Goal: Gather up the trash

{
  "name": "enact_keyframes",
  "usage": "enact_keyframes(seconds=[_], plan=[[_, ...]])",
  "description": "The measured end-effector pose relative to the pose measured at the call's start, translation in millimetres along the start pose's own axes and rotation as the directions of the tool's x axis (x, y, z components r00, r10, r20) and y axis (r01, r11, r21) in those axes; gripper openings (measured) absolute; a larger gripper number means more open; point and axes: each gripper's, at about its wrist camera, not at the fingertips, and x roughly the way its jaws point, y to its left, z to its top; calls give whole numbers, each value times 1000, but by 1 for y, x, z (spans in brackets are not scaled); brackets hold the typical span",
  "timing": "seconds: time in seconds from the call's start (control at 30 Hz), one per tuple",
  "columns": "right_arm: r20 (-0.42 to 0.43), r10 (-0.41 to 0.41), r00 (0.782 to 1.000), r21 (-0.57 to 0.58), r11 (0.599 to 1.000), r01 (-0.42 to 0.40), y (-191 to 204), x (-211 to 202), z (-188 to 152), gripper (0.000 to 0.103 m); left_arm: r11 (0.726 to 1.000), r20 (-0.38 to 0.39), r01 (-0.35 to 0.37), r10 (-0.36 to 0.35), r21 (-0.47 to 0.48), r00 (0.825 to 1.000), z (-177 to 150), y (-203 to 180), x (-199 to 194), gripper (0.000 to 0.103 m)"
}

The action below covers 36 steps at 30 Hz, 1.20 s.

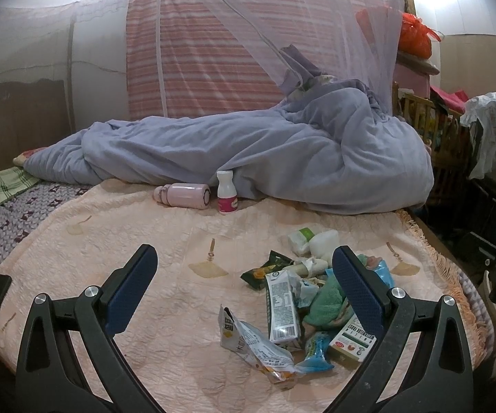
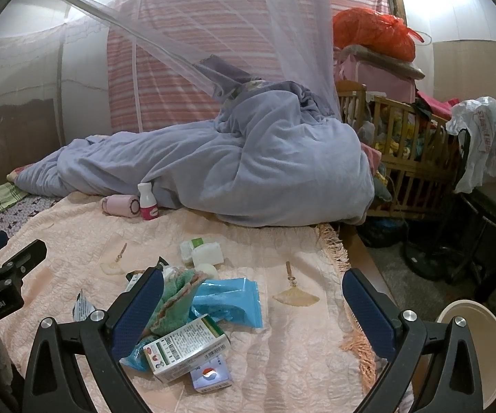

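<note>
In the left wrist view, the left gripper (image 1: 244, 287) is wide apart and holds nothing. It hangs over a pile of trash (image 1: 303, 309) on the pink bedspread (image 1: 110, 234). A crinkly snack wrapper (image 1: 251, 347) lies nearest, beside a milk carton (image 1: 280, 306). These look light and thin, so a wrapper may slip; pinching a flat edge seems best. In the right wrist view, the right gripper (image 2: 253, 306) is also spread wide and empty. Below it lie a small box (image 2: 186, 347), a blue packet (image 2: 229, 299) and a soft green cloth (image 2: 175, 296). The box looks stiff and easy to squeeze by its sides.
</note>
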Motion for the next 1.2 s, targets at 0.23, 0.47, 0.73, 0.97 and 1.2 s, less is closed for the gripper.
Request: enact_keyframes(seconds=[0.23,0.47,0.73,0.97,1.2], plan=[[-2,-1,1000,-6,1000,1,0,0,0,103,1000,1,1,-1,0,1000,0,0,0,101],[-5,0,1000,-6,1000,0,-1,0,0,103,1000,-3,-1,1,-1,1000,1,2,1,101],[-20,5,1000,-4,1000,-5,-3,1,-4,103,1000,-10,-5,5,-4,1000,0,4,6,101],[-28,-1,1000,-11,1000,0,-3,2,-5,103,1000,-22,-10,9,-11,1000,-3,8,9,101],[-38,-5,999,-23,1000,4,-2,4,-7,103,1000,-35,-29,29,-11,999,-7,12,13,101]])
